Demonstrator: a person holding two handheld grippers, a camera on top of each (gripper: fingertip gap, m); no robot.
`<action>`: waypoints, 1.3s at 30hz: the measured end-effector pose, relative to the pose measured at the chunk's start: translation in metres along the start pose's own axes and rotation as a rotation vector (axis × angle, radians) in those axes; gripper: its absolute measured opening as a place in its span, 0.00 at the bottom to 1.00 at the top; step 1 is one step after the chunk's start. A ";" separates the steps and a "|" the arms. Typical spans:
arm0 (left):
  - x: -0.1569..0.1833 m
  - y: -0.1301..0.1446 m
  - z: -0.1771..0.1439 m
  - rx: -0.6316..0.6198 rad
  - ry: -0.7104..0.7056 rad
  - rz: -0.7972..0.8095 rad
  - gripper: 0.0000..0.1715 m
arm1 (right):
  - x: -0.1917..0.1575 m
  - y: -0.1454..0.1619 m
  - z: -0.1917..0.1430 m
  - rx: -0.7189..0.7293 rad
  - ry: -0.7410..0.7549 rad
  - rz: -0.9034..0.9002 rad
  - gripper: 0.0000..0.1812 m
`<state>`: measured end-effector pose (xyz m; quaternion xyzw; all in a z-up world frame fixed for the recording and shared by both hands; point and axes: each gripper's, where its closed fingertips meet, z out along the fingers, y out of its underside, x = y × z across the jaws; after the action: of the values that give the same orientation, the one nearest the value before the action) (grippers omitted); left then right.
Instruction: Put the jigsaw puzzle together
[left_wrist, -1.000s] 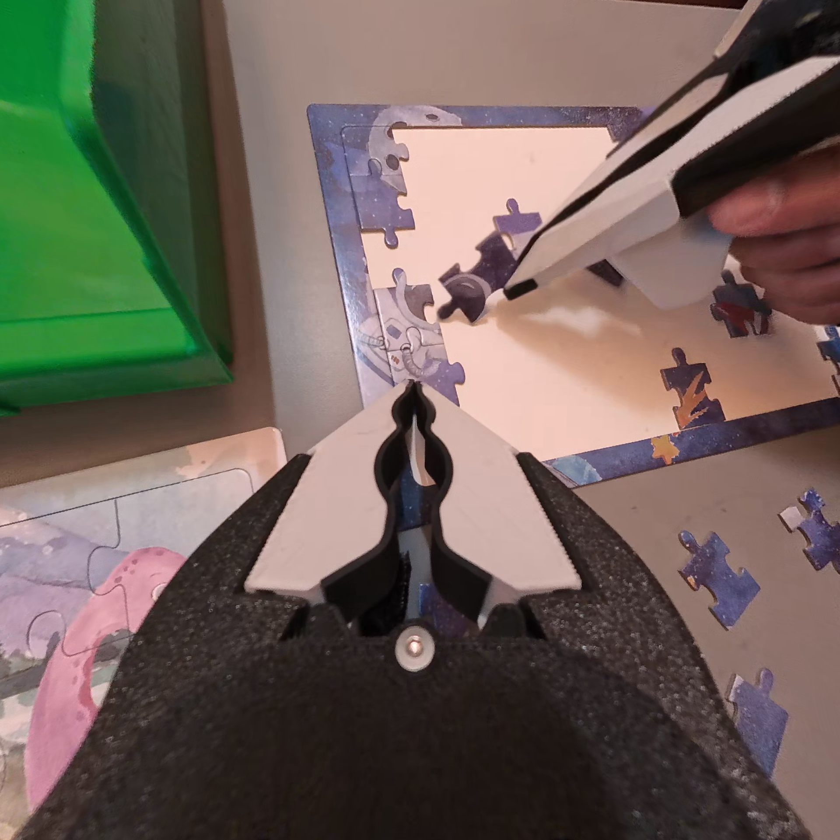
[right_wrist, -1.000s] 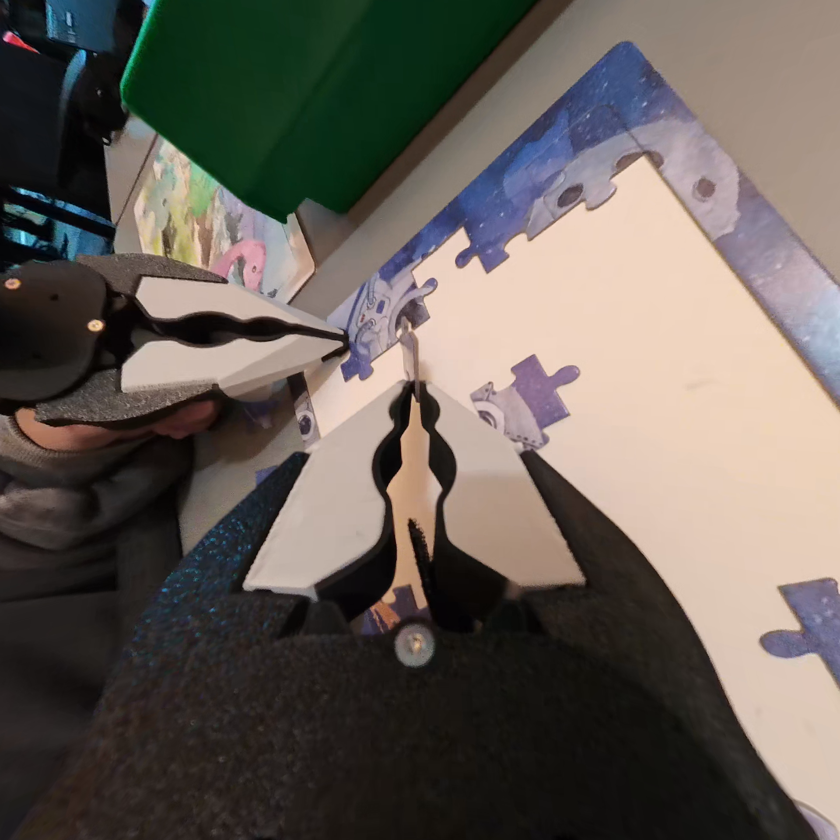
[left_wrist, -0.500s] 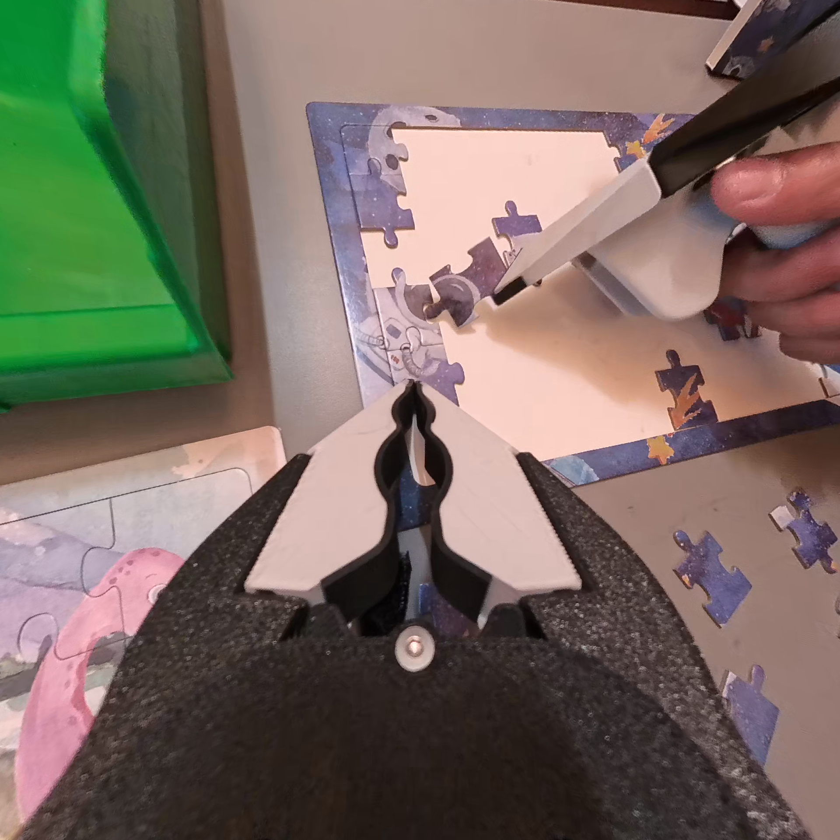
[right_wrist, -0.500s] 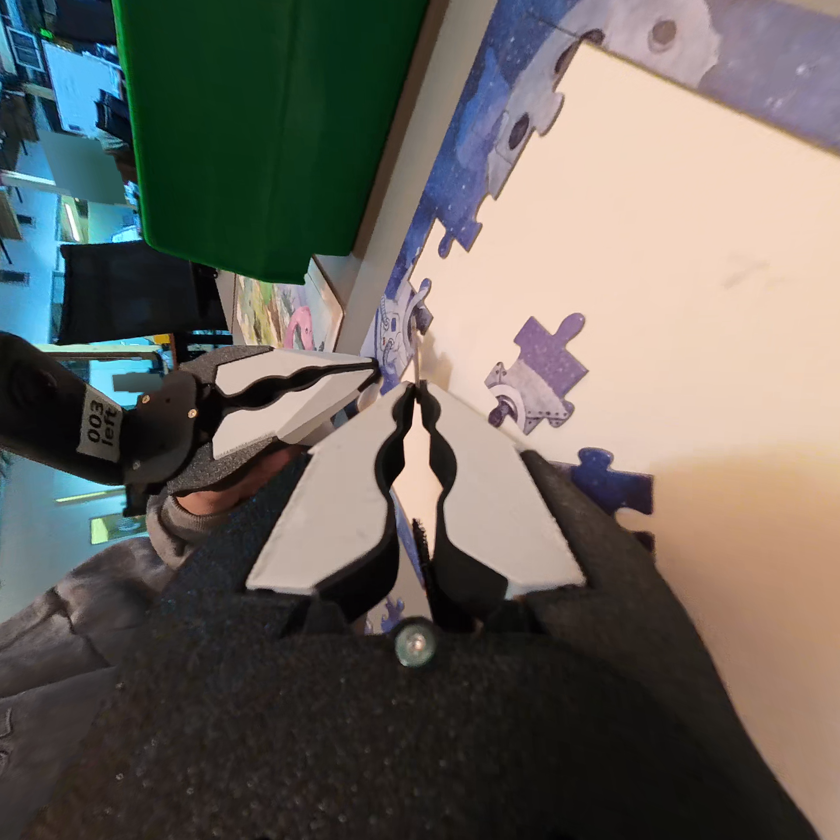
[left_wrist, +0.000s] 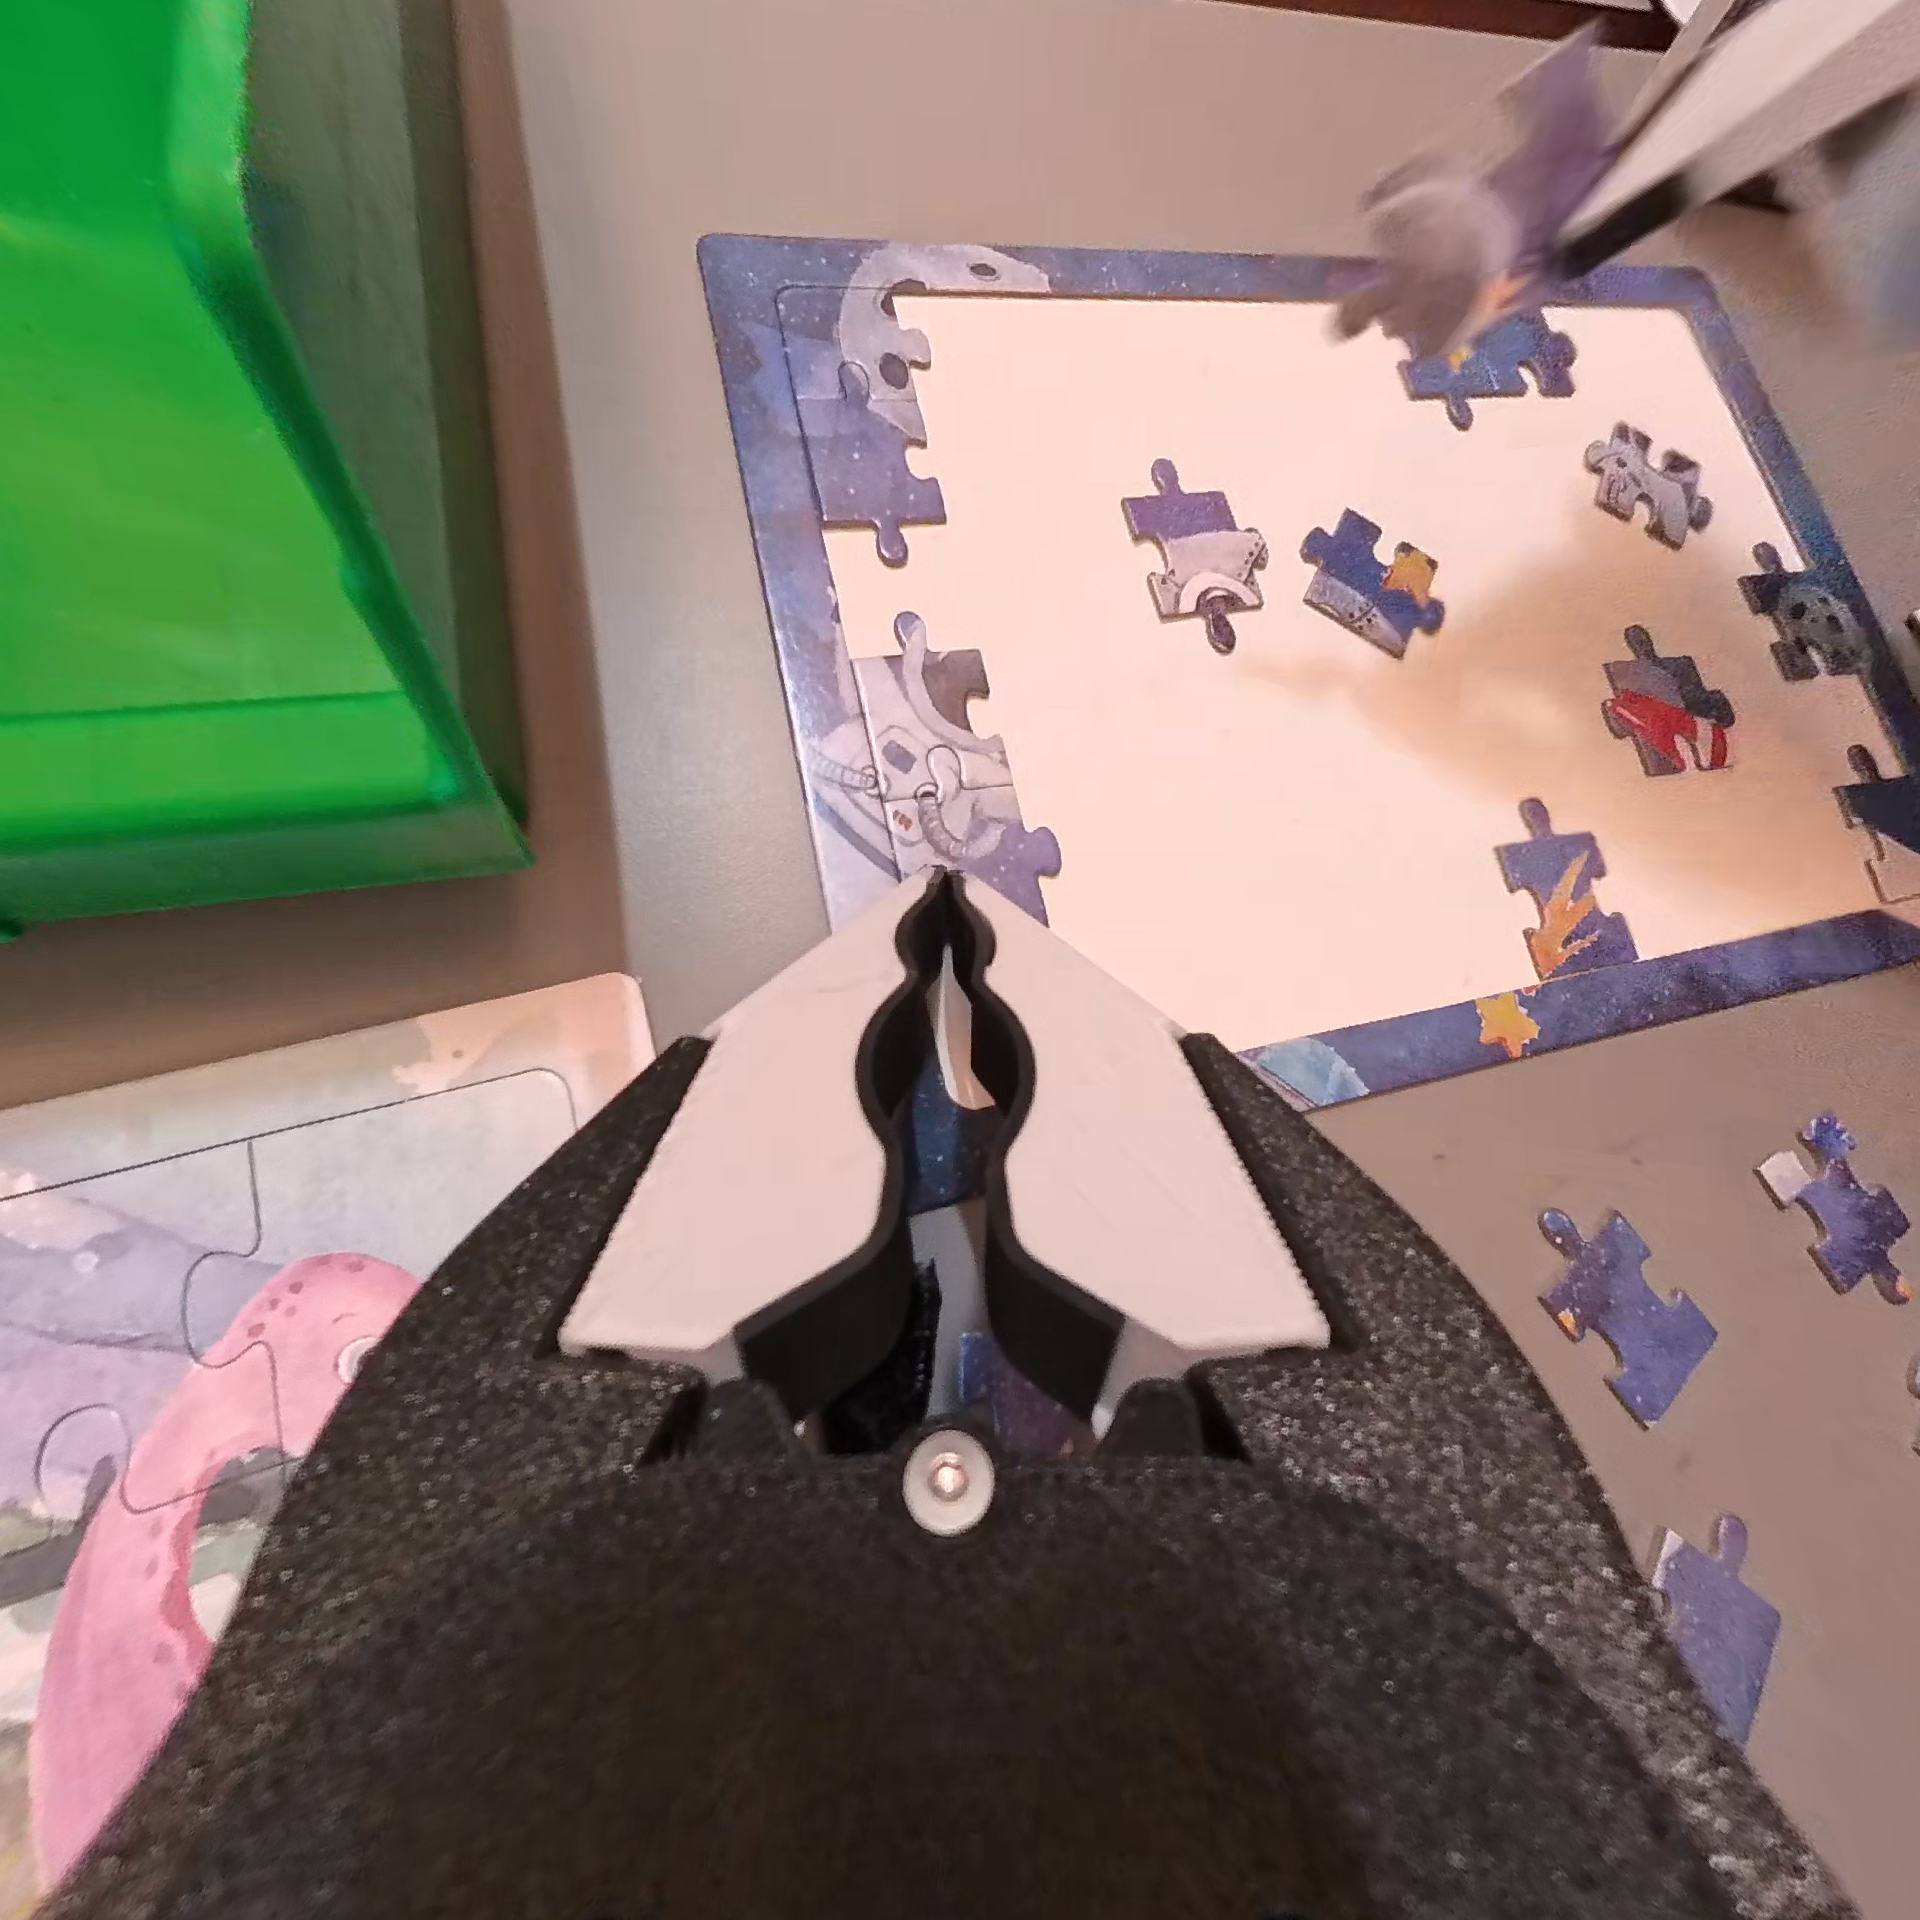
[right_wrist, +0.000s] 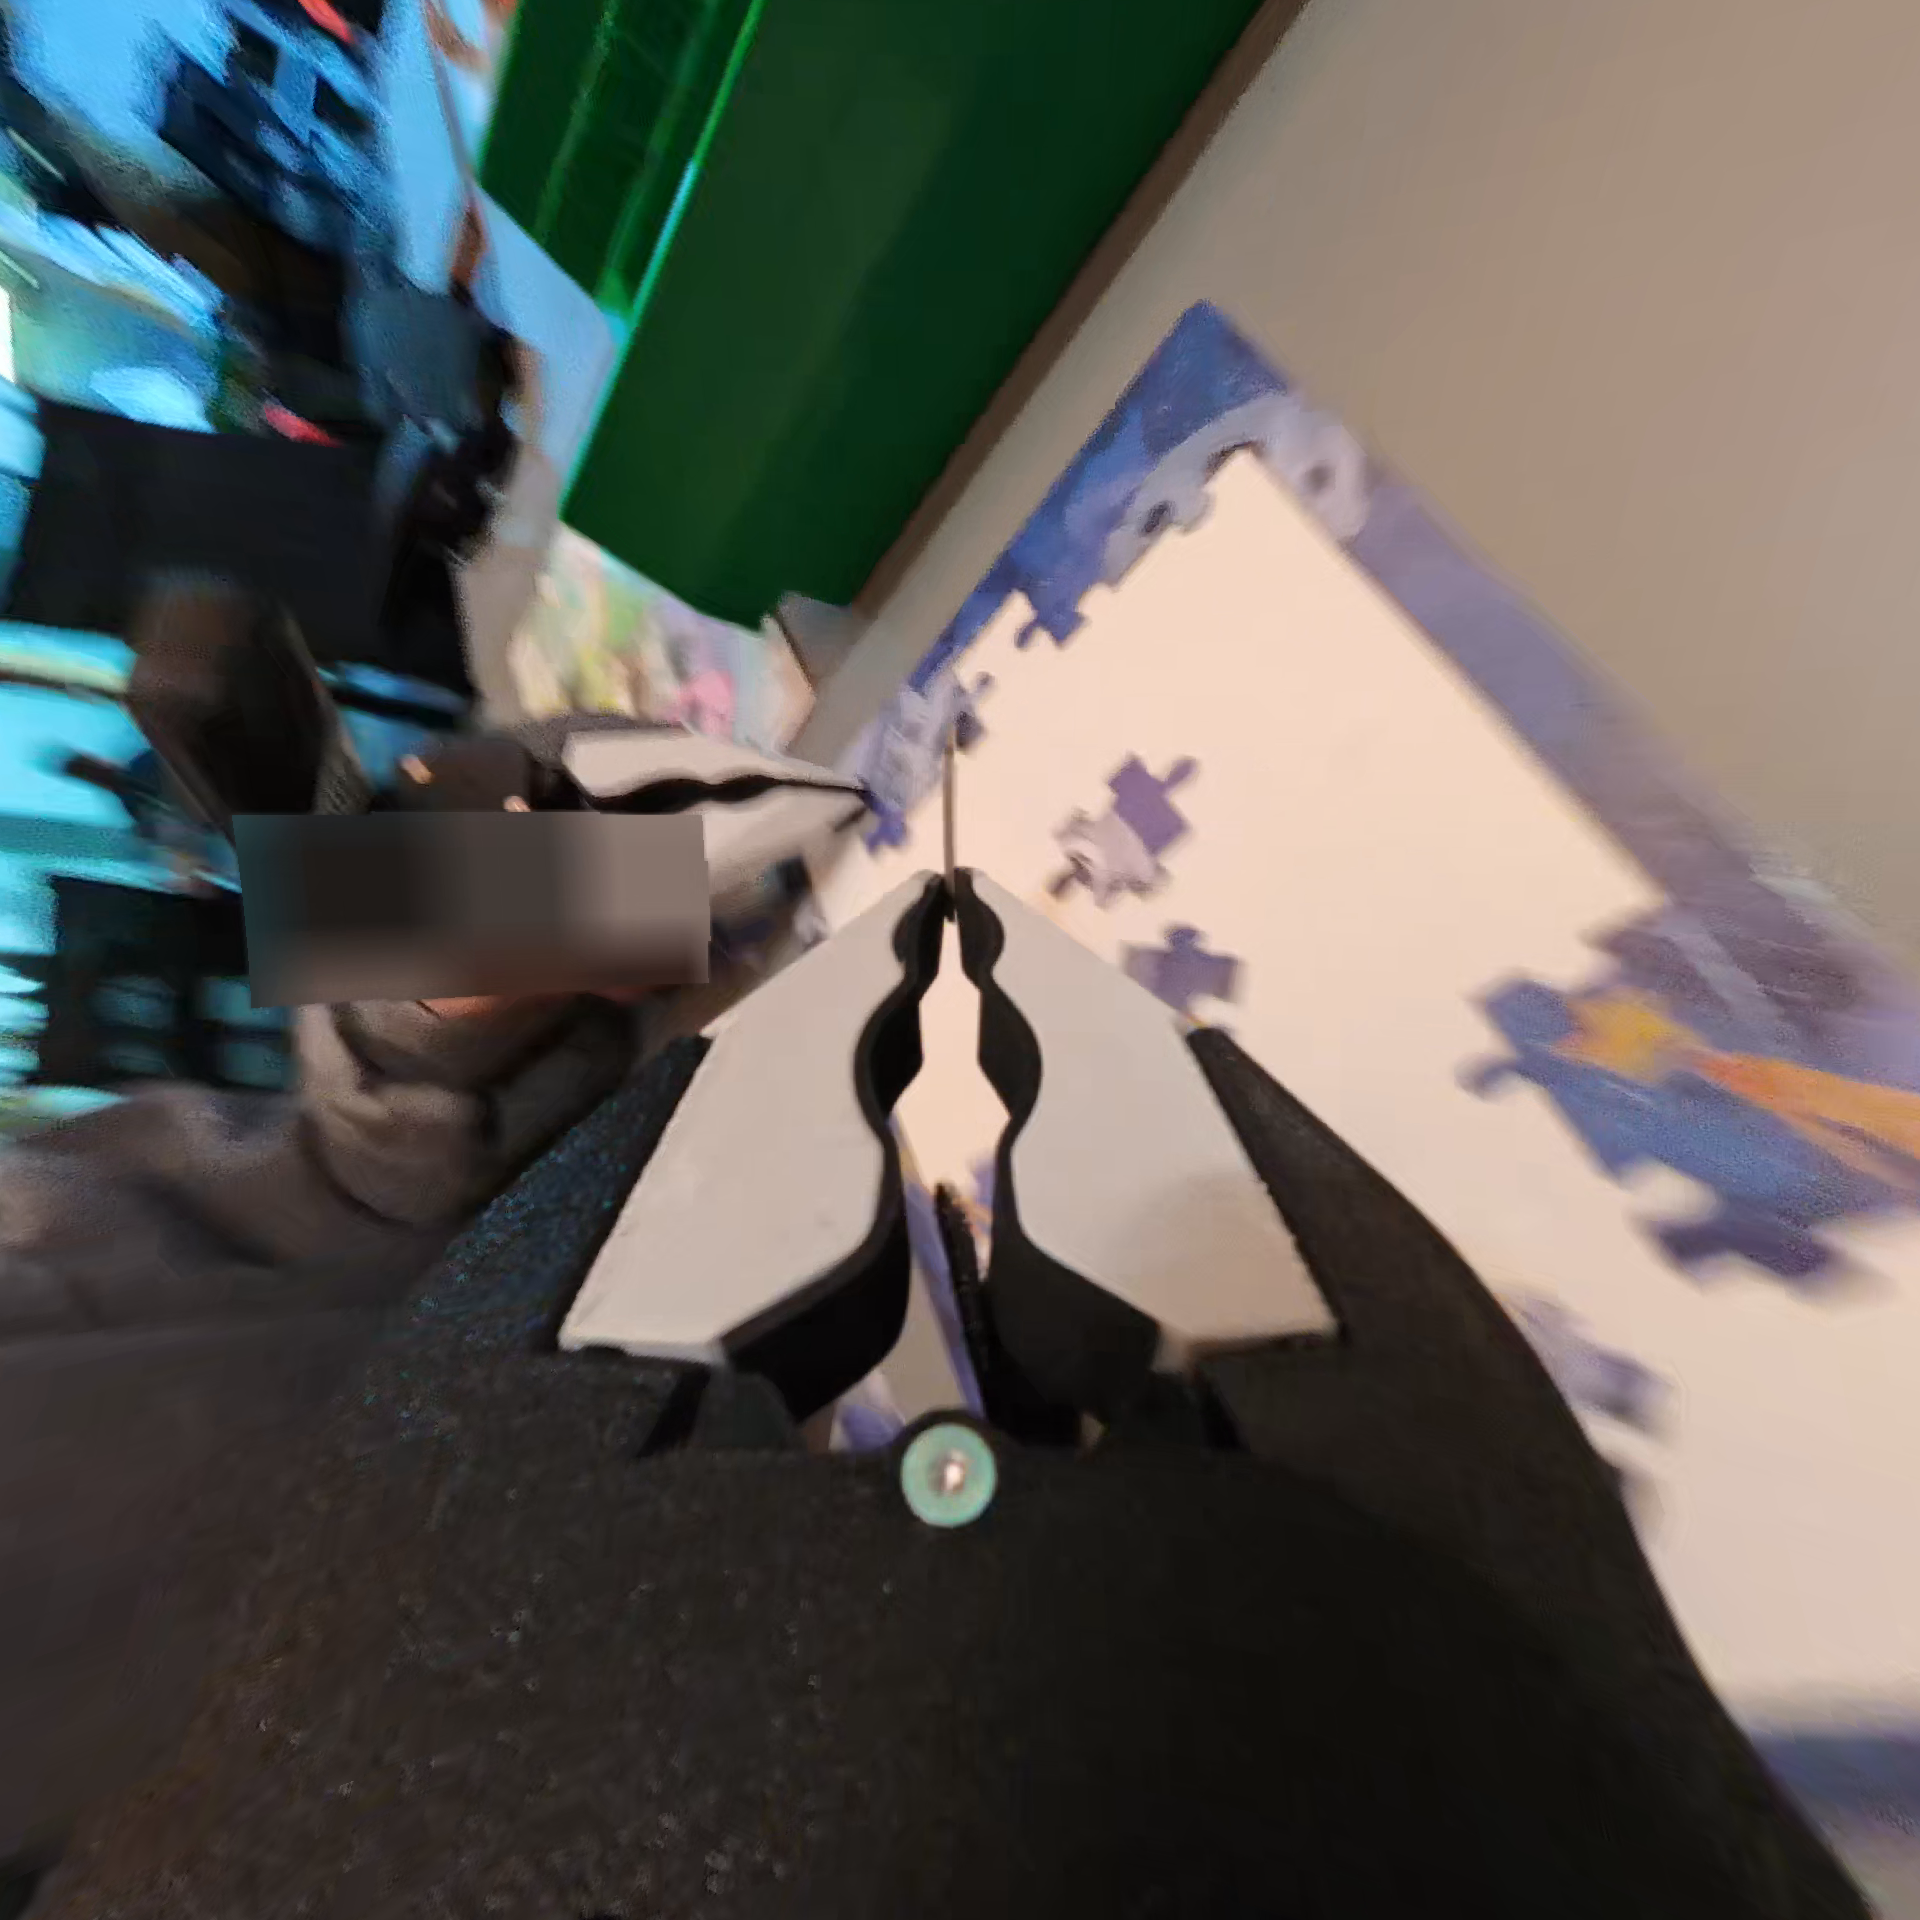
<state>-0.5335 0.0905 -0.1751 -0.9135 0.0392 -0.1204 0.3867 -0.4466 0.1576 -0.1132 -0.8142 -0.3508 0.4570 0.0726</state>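
The blue-bordered puzzle frame (left_wrist: 764, 582) lies on the grey table with a cream inside. Corner pieces (left_wrist: 873, 416) and an astronaut piece (left_wrist: 925, 758) sit fitted along its left edge. Several loose pieces lie inside it, such as a grey-and-blue one (left_wrist: 1195, 551). My left gripper (left_wrist: 940, 878) is shut and empty, its tips at the astronaut piece's near edge. My right gripper (right_wrist: 948, 883) is shut on a puzzle piece (right_wrist: 949, 821) seen edge-on, held in the air above the frame. In the left wrist view it is blurred at the top right (left_wrist: 1590, 223) with the piece (left_wrist: 1455, 239).
A green box (left_wrist: 208, 520) stands left of the frame. Another puzzle with a pink creature (left_wrist: 156, 1299) lies at the near left. Loose blue pieces (left_wrist: 1621, 1320) lie on the table right of my left gripper. A person's grey sleeve (right_wrist: 416, 1091) shows in the right wrist view. My right fingertips sit around 12 cm from my left ones.
My right gripper has lifted its piece away from the spot beside the astronaut piece, up and toward the frame's far right corner. My left gripper has stayed put.
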 end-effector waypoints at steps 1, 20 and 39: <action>0.000 0.000 0.000 0.000 -0.002 0.002 0.00 | 0.005 0.003 -0.018 -0.031 0.054 -0.081 0.01; -0.002 -0.001 -0.001 -0.057 -0.106 0.117 0.08 | 0.072 0.080 -0.108 -0.220 0.438 -0.292 0.01; 0.184 -0.055 0.089 -0.101 0.214 0.550 0.23 | 0.102 0.071 -0.096 -0.250 0.127 -0.083 0.01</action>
<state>-0.3340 0.1607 -0.1609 -0.8687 0.3318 -0.1048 0.3526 -0.3001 0.1891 -0.1603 -0.8291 -0.4329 0.3538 0.0115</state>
